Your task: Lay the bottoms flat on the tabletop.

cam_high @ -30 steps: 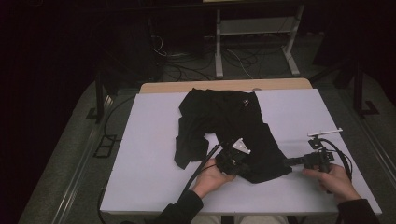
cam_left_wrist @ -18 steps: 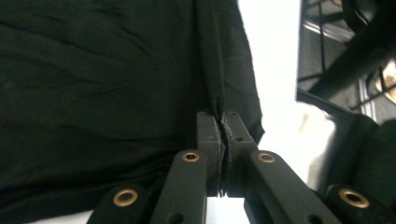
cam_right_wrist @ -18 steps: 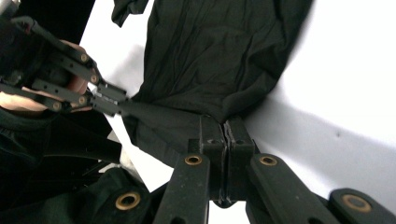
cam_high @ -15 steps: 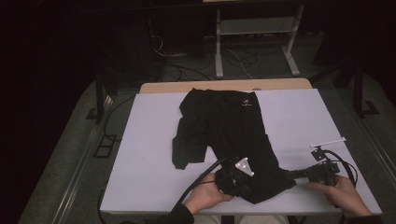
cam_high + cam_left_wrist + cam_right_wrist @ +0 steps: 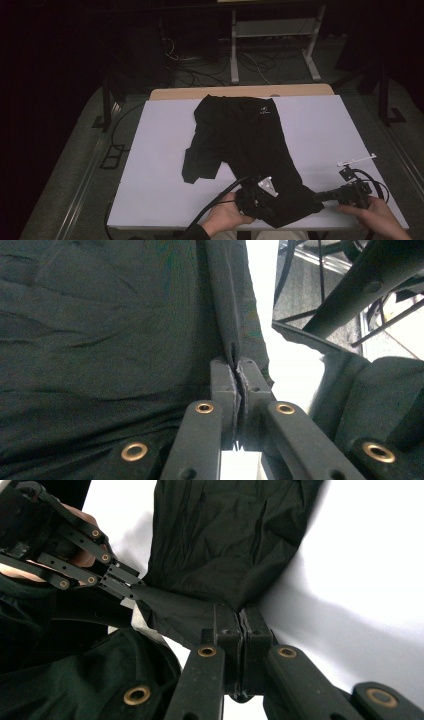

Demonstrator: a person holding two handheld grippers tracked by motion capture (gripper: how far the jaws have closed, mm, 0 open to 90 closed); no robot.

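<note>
A black garment [image 5: 245, 140] with a small white logo lies lengthwise on the white table [image 5: 155, 165]. Its near end is pinched by both grippers near the table's front edge. My left gripper [image 5: 272, 202] is shut on a fold of the cloth; in the left gripper view the jaws of the left gripper [image 5: 235, 367] press together with the black garment [image 5: 100, 340] between them. My right gripper [image 5: 320, 196] is shut on the garment's right near corner. In the right gripper view the right gripper [image 5: 242, 614] clamps the black garment [image 5: 220, 540], and the left gripper [image 5: 127, 587] grips the same hem farther left.
A thin white strip [image 5: 356, 160] lies on the table by the right hand. Cables trail from both grippers off the front edge. A wooden tabletop edge [image 5: 210, 93], a metal stand [image 5: 272, 45] and floor cables lie beyond the table. The table's left part is bare.
Both hands have moved toward the table's front edge, drawing the garment's near end with them, so the cloth now lies more stretched out. Both grips have held.
</note>
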